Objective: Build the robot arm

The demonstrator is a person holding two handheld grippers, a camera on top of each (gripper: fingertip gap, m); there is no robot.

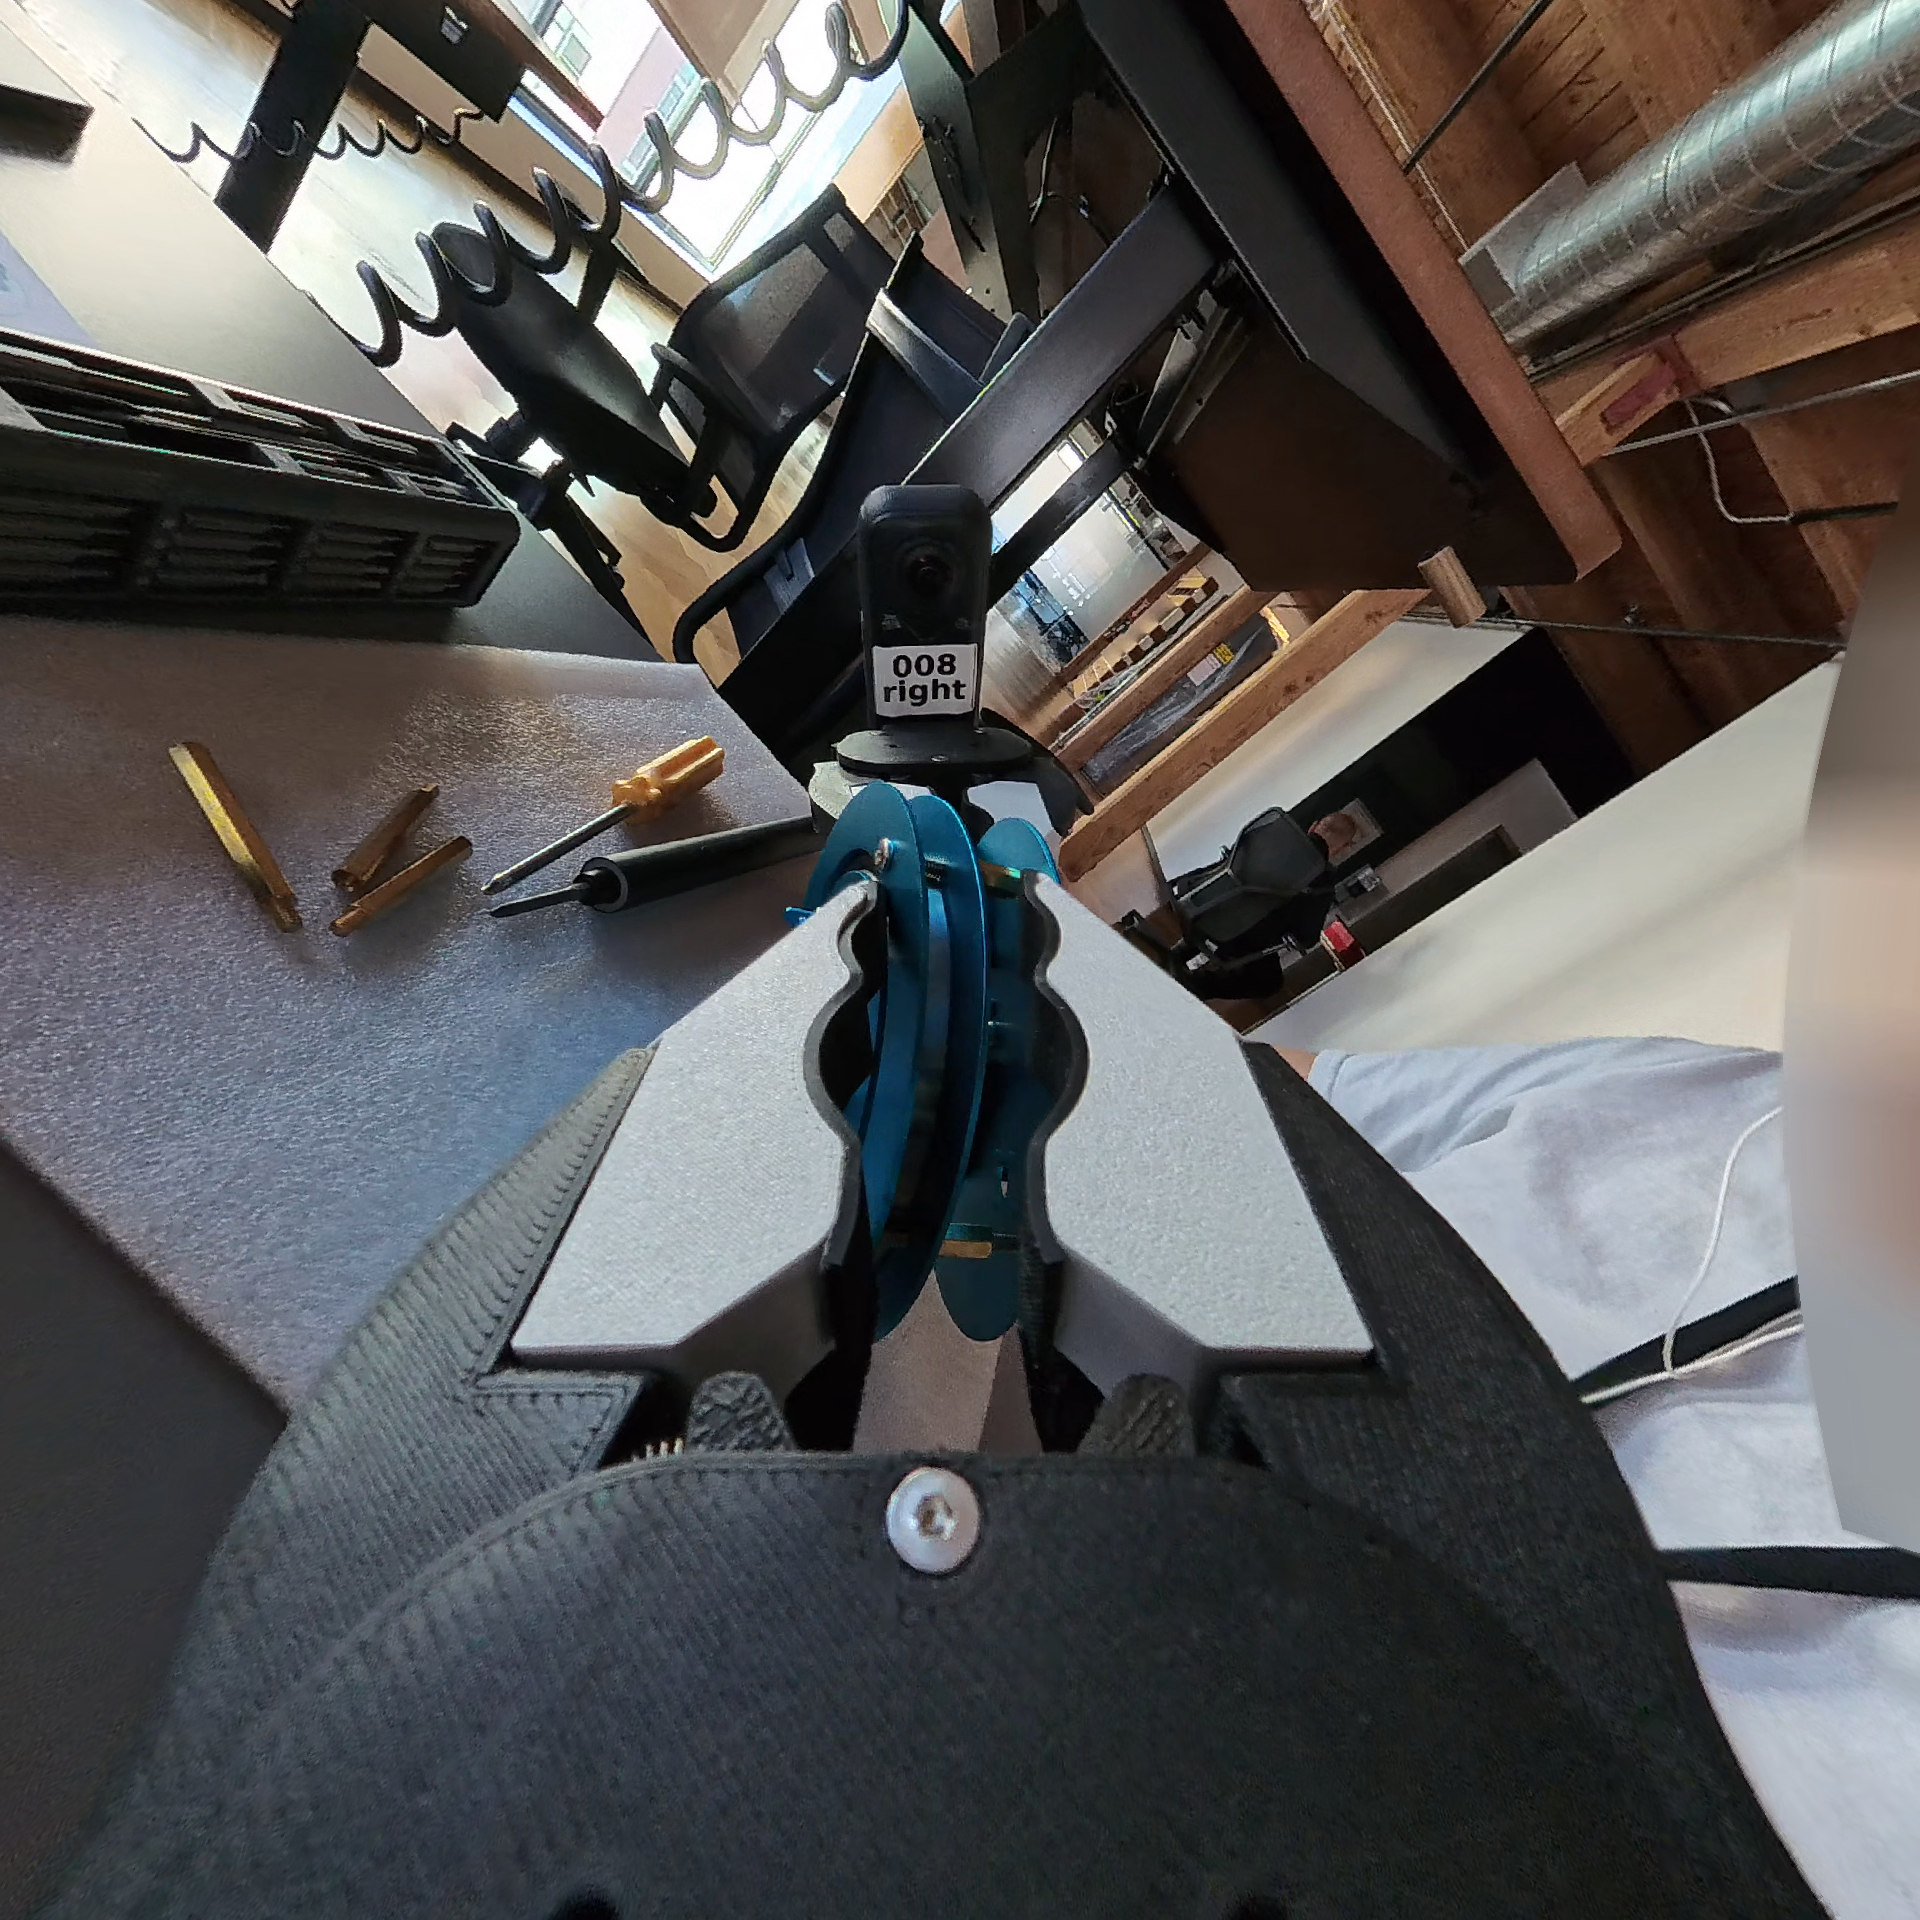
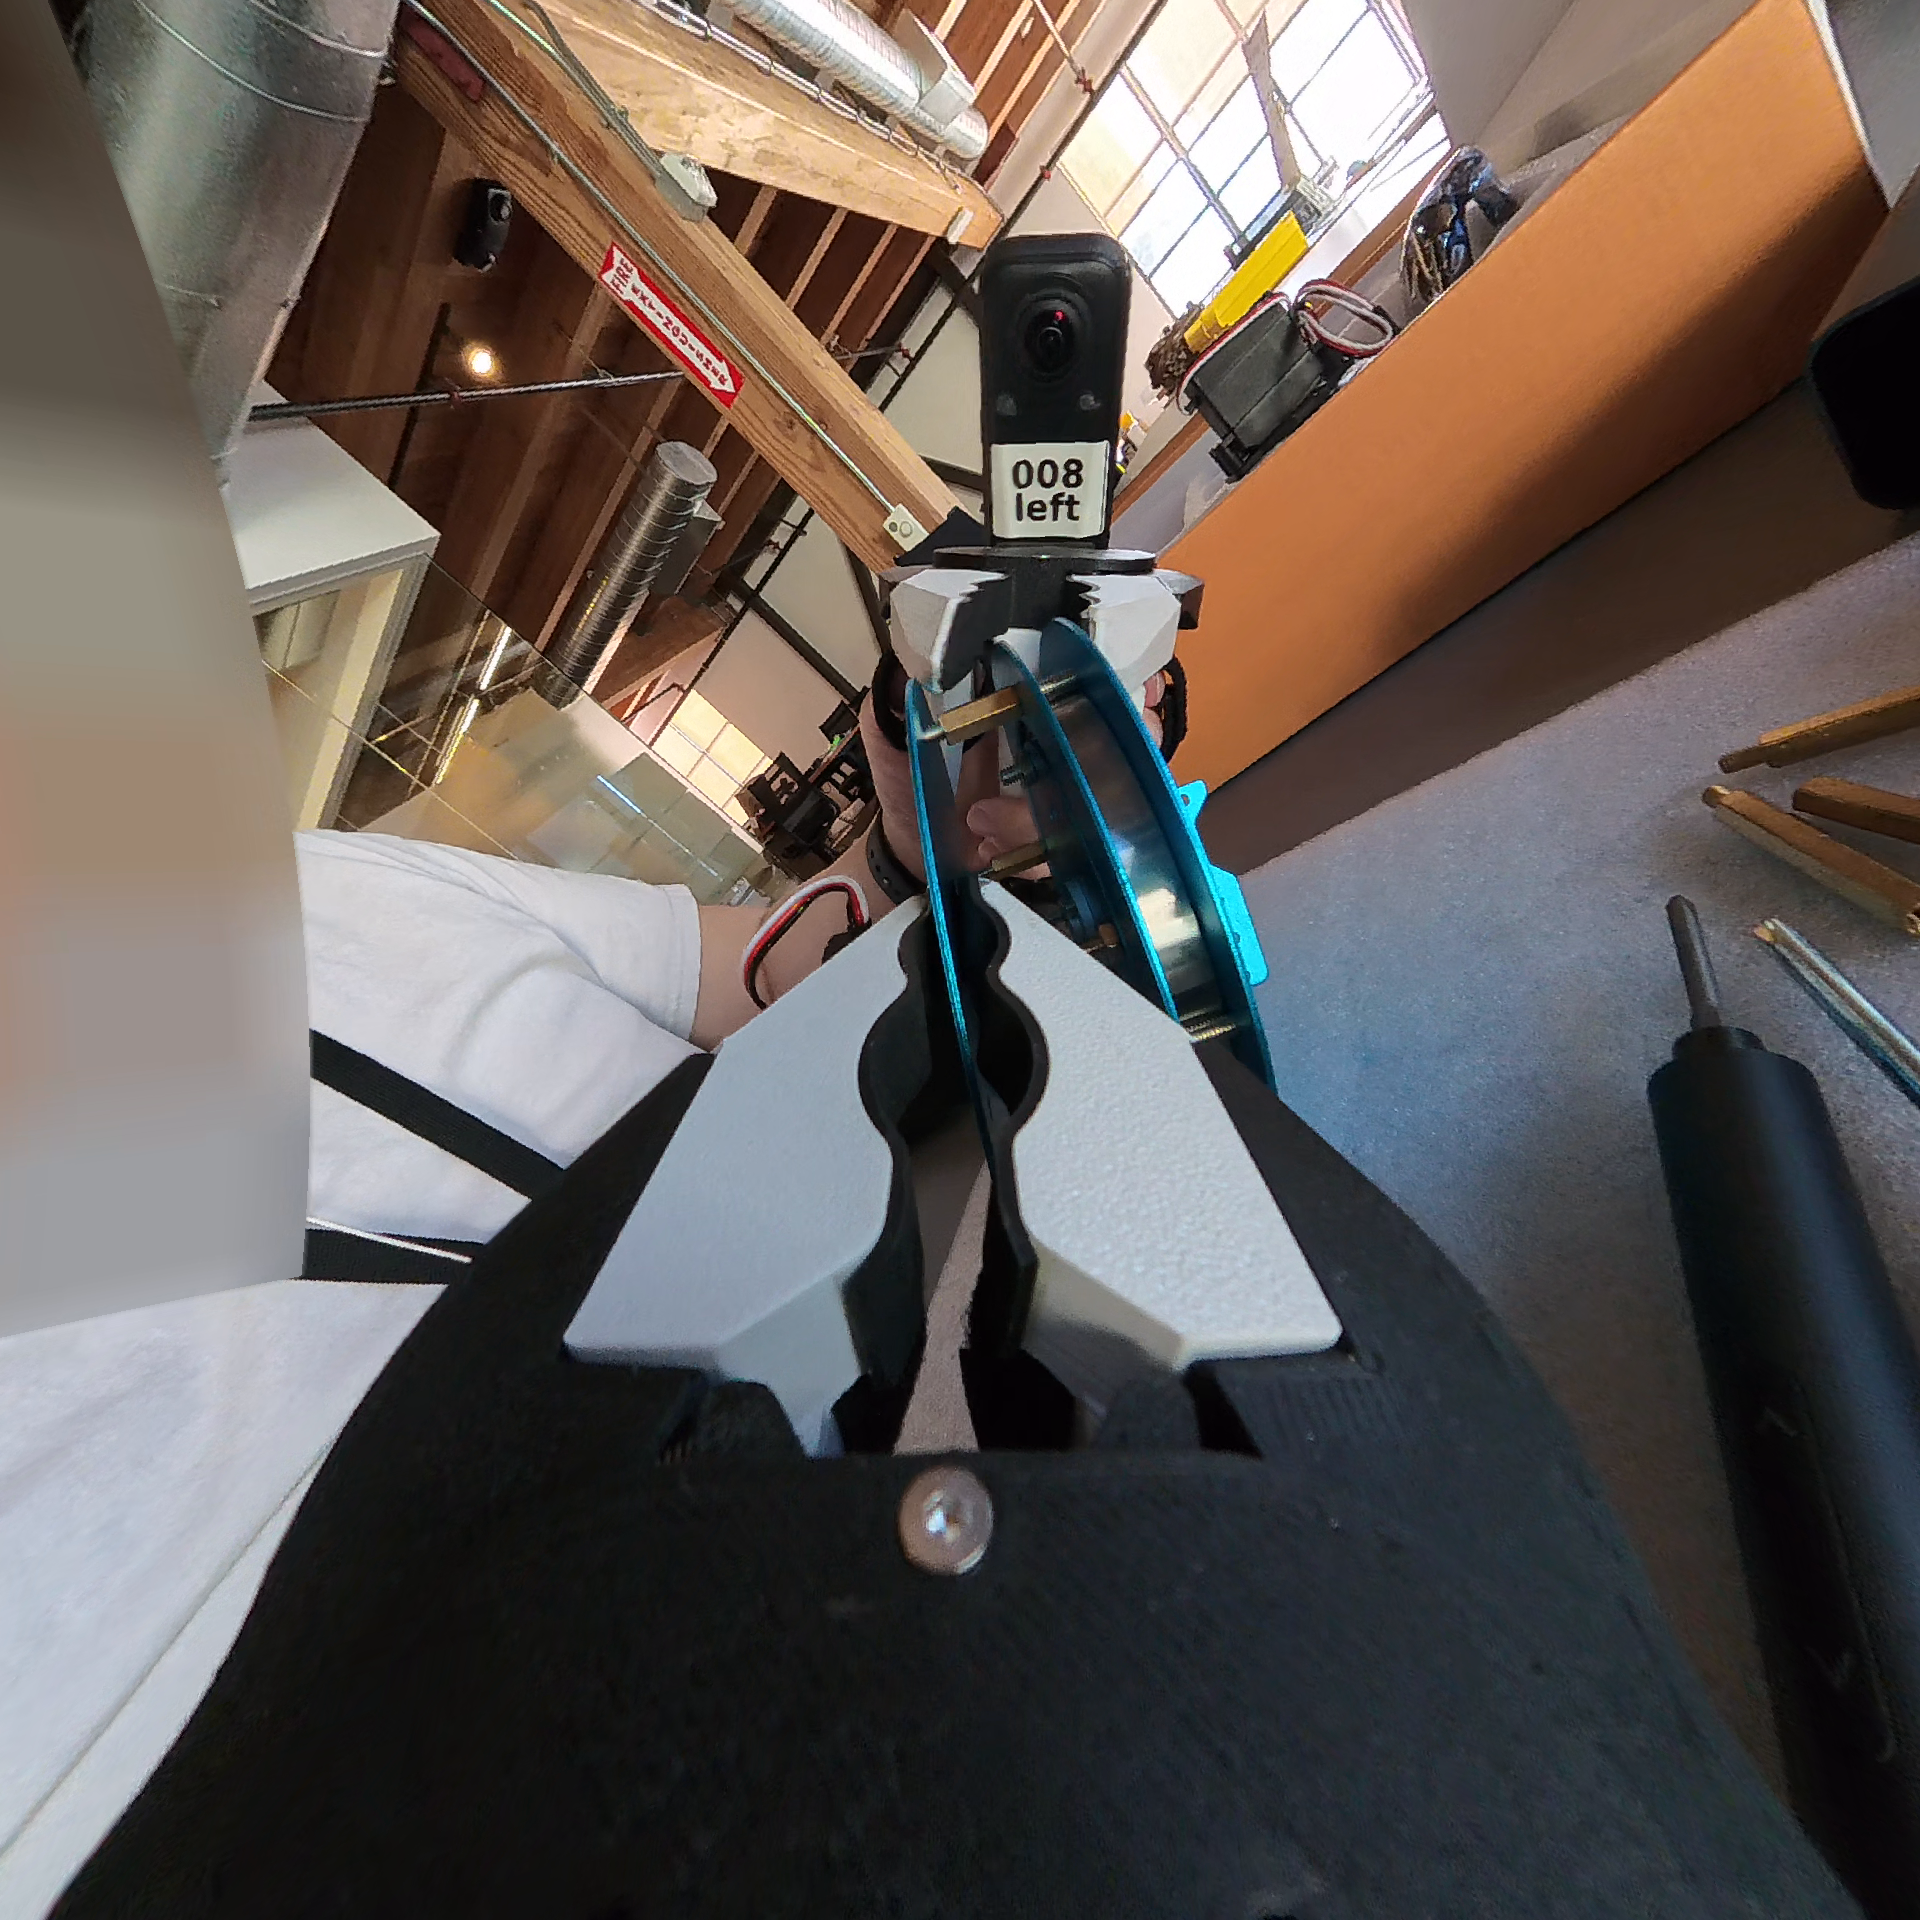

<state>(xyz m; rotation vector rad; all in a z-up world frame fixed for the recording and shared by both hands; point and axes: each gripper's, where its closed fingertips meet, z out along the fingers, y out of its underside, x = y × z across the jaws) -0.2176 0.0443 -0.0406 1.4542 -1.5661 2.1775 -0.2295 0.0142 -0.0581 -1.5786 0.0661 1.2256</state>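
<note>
A blue assembly of round metal discs (image 1: pixel 914 1039) joined by brass spacers hangs above a grey foam mat (image 1: pixel 312 1039), held from both ends. My left gripper (image 1: pixel 945 894) is shut on its near discs. The right gripper's camera (image 1: pixel 920 582) shows just beyond the assembly, and its fingers are hidden behind the discs. In the right wrist view my right gripper (image 2: pixel 961 914) is shut on the edge of one blue disc (image 2: pixel 940 831). The left gripper (image 2: pixel 1034 649) clamps the far side of the assembly (image 2: pixel 1101 831).
Loose brass standoffs (image 1: pixel 234 831) (image 2: pixel 1808 842), a yellow-handled screwdriver (image 1: pixel 665 774) and a black-handled screwdriver (image 1: pixel 696 862) (image 2: pixel 1787 1247) lie on the mat (image 2: pixel 1507 987). A black bit case (image 1: pixel 239 520) stands beyond them. A person in a white shirt (image 2: pixel 468 987) is close behind. Tip to tip, the grippers are about 4 cm apart. Left tips and right tips are each some 12 cm from the black-handled screwdriver (image 2: pixel 1787 1247).
</note>
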